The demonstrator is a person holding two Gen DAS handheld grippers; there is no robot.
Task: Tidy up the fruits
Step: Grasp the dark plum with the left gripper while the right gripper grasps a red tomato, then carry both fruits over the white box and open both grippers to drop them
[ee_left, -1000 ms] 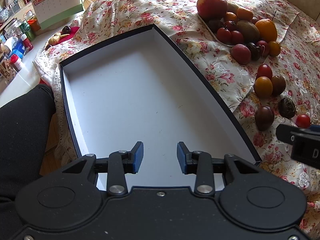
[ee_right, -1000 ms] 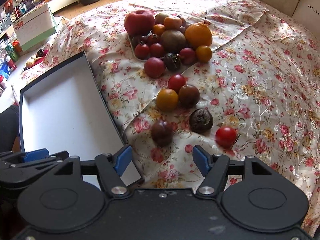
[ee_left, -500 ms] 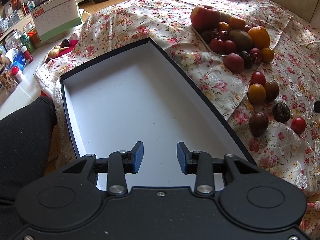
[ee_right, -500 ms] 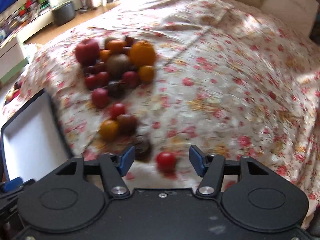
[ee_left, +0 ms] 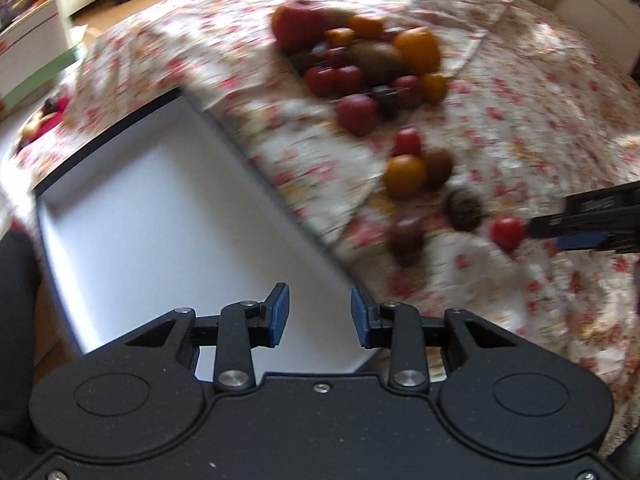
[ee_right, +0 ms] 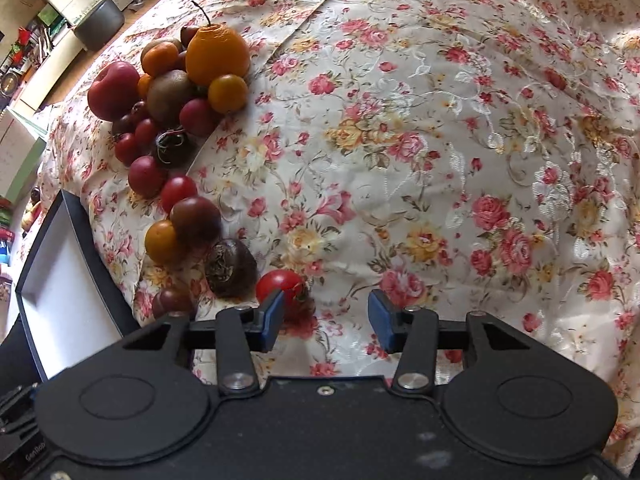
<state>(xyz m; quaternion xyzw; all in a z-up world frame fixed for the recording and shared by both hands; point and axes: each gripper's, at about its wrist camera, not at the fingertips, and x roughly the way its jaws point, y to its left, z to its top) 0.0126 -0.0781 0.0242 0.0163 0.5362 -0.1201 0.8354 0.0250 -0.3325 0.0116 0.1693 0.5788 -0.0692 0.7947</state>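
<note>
Risk: right gripper (ee_right: pixel 324 316), jaws closing with nothing gripped, left pad touching the red tomato (ee_right: pixel 280 286) off-centre, may nudge it away. Left gripper (ee_left: pixel 316 316) moderately open, empty.

Red tomato (ee_right: pixel 280 285), floral cloth (ee_right: pixel 440 140)

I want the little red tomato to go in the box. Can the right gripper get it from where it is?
Probably yes. The red tomato sits right by the right gripper, at its left finger, with bare cloth around it. The jaws are closing but the tomato is off to one side, so a small sideways shift looks needed.
</note>
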